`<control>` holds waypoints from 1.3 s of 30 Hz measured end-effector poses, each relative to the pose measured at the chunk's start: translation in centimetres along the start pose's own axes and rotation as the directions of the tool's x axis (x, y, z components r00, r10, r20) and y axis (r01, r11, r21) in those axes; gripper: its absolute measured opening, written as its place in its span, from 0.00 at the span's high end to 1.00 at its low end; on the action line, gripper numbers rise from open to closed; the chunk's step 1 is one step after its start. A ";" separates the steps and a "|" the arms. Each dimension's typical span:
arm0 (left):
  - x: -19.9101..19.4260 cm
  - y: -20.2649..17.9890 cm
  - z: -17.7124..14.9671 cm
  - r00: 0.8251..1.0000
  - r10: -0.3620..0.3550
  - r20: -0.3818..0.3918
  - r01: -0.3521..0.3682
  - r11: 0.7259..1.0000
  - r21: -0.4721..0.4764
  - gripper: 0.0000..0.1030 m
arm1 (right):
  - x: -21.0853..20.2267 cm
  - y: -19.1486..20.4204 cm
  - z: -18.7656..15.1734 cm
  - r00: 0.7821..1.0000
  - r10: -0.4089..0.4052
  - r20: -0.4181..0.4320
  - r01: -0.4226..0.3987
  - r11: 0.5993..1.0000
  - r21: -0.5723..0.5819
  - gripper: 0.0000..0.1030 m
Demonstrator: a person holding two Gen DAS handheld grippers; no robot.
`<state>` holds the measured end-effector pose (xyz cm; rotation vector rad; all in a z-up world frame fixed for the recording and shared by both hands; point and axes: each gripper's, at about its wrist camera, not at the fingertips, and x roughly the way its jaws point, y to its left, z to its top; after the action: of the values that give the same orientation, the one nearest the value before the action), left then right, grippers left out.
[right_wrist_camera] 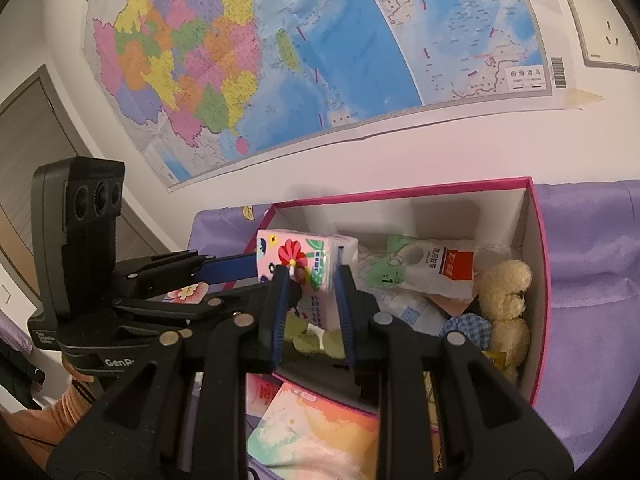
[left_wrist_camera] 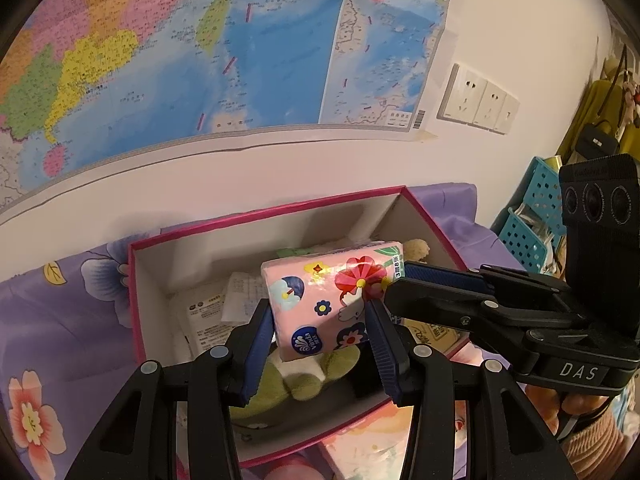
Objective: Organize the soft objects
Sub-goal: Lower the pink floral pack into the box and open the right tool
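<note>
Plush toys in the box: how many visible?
2. A cream teddy bear sits against the right wall of the pink box. A green plush toy lies at the near end, under the held tissue pack. Others may be buried beneath the packets.

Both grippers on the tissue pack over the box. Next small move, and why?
Probably lower the tissue pack a little into the pink box, then release. Both the left gripper and right gripper clamp it above the green plush, and the box's left half looks freer, with only flat packets there.
</note>
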<state>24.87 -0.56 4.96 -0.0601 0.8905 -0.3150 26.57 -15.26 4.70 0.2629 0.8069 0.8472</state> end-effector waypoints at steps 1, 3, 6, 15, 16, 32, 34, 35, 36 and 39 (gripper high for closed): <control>0.0 0.0 0.0 1.000 0.001 -0.002 -0.001 1.000 -0.001 0.55 | 0.0 0.0 0.0 1.000 0.000 -0.001 0.000 1.000 0.001 0.74; 0.1 0.1 0.0 1.000 0.002 -0.005 -0.002 1.000 -0.001 0.55 | 0.2 -0.1 0.1 1.000 0.001 -0.003 -0.001 1.000 0.002 0.74; 0.2 0.1 0.1 1.000 0.004 -0.009 -0.004 1.000 -0.001 0.55 | 0.3 -0.2 0.1 1.000 0.002 -0.005 -0.002 1.000 0.003 0.74; 0.7 0.4 0.4 1.000 0.003 -0.031 -0.003 1.000 -0.005 0.55 | 0.7 -0.5 0.3 1.000 -0.001 -0.013 0.002 1.000 0.013 0.74; 0.9 0.6 0.5 0.999 0.000 -0.037 0.000 1.000 -0.008 0.55 | 0.8 -0.5 0.3 1.000 -0.003 -0.014 0.003 1.000 0.015 0.74; 3.0 1.6 1.3 0.992 0.007 -0.124 -0.008 1.000 -0.011 0.55 | 2.5 -2.0 0.7 0.999 -0.002 -0.047 0.006 0.996 0.085 0.74; 3.5 1.8 1.3 0.991 0.007 -0.137 -0.009 1.000 -0.012 0.55 | 2.8 -2.2 0.8 0.999 -0.004 -0.051 0.008 0.996 0.094 0.74; 3.6 1.8 1.4 0.990 0.009 -0.140 -0.011 1.000 -0.014 0.55 | 3.0 -2.3 0.8 0.999 -0.003 -0.053 0.009 0.995 0.102 0.74; 3.8 1.9 1.5 0.989 0.012 -0.147 -0.014 1.000 -0.012 0.55 | 3.1 -2.4 0.8 0.998 -0.004 -0.055 0.009 0.994 0.105 0.74; 4.0 2.0 1.7 0.988 0.016 -0.155 -0.018 1.000 -0.015 0.55 | 3.6 -3.0 0.7 0.998 -0.018 -0.060 0.025 0.992 0.123 0.74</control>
<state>29.00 0.01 2.64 -0.0435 1.0469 -0.2996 30.16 -14.43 1.81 0.3392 0.9169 0.7887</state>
